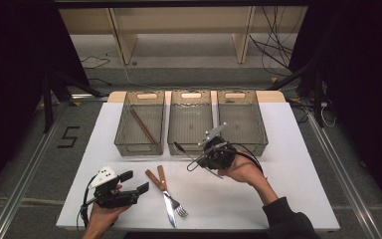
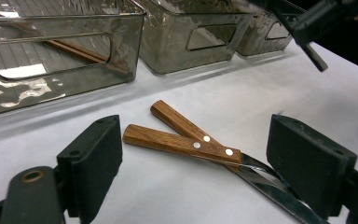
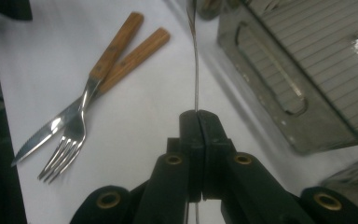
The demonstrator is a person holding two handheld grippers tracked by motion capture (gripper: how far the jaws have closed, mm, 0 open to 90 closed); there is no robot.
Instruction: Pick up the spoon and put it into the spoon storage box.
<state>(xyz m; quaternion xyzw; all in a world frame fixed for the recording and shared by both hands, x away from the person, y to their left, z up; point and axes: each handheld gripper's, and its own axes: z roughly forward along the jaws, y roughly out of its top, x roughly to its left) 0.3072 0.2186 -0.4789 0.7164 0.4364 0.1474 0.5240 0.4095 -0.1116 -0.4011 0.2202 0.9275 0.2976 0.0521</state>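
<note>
A knife (image 1: pixel 170 213) and a fork (image 1: pixel 179 206), both with wooden handles, lie crossed on the white table near its front edge. My left gripper (image 1: pixel 135 181) rests just left of them, open, and its jaws frame the two handles (image 2: pixel 182 144) without touching them. My right gripper (image 1: pixel 199 158) is raised in front of the middle bin (image 1: pixel 190 150) and points left. It is shut on a thin metal utensil (image 3: pixel 196 70) that shows edge-on. That utensil (image 1: pixel 179 147) sticks out to the left of the jaws. The knife (image 3: pixel 42 135) and fork (image 3: pixel 70 144) lie below it.
Three clear grey bins stand in a row at the back of the table: the left bin (image 1: pixel 139 148) holds chopsticks (image 1: pixel 142 124), and the right bin (image 1: pixel 241 94) stands beside the middle one. Black cables trail from both grippers.
</note>
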